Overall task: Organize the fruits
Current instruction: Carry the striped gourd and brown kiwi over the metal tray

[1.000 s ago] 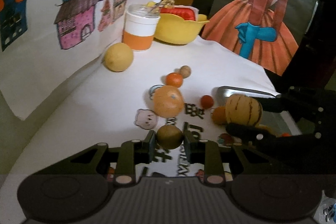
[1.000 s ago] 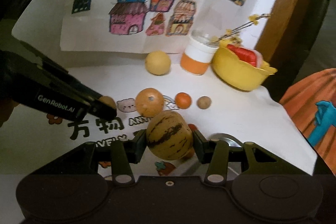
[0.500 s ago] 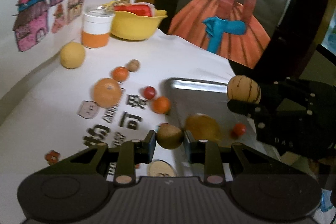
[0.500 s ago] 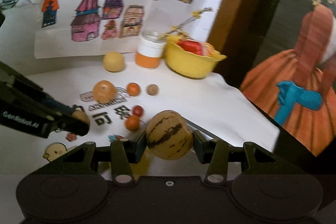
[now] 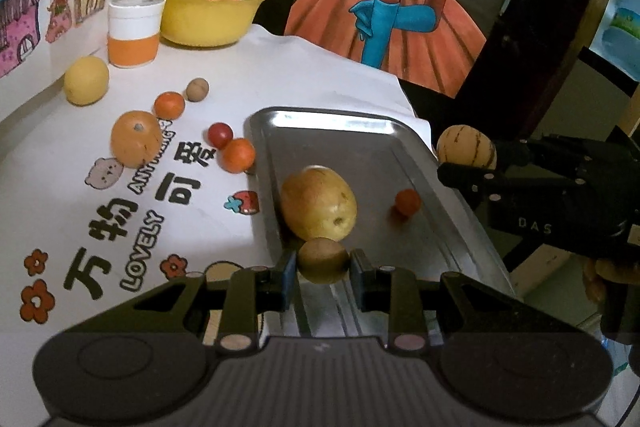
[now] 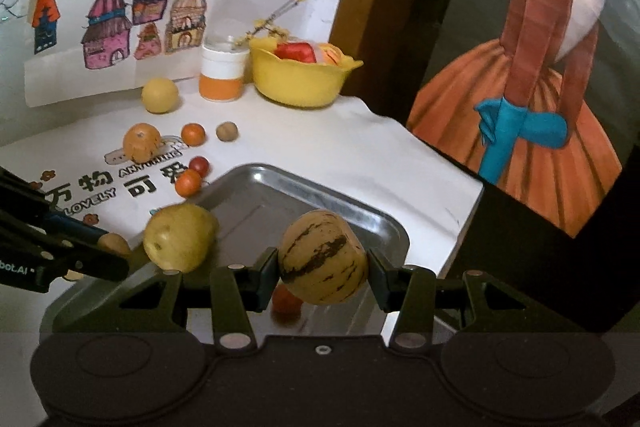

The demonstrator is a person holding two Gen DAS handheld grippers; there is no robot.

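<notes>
Fruit lies scattered over a white printed tablecloth (image 5: 280, 75), and both claws are loaded above the metal tray (image 5: 360, 147). The left gripper (image 5: 323, 261) is closed on a small brown kiwi (image 5: 323, 259), held over the tray's near end, just in front of a large yellow pear (image 5: 318, 203) that rests inside against the tray's left wall. A small red tomato (image 5: 408, 201) sits further right on the tray floor. The right gripper (image 6: 323, 263) clamps a striped yellow melon (image 6: 323, 263), held over the tray's right side. Out on the cloth, left of the tray, are a big orange (image 5: 136, 143), two small tangerines (image 5: 239, 155), a dark red cherry tomato (image 5: 220, 134), a brown nut-like ball (image 5: 197, 89) and a yellow lemon (image 5: 86, 81). At the back stand an orange-and-white jar (image 5: 134, 29) and a yellow bowl (image 5: 212, 21).
</notes>
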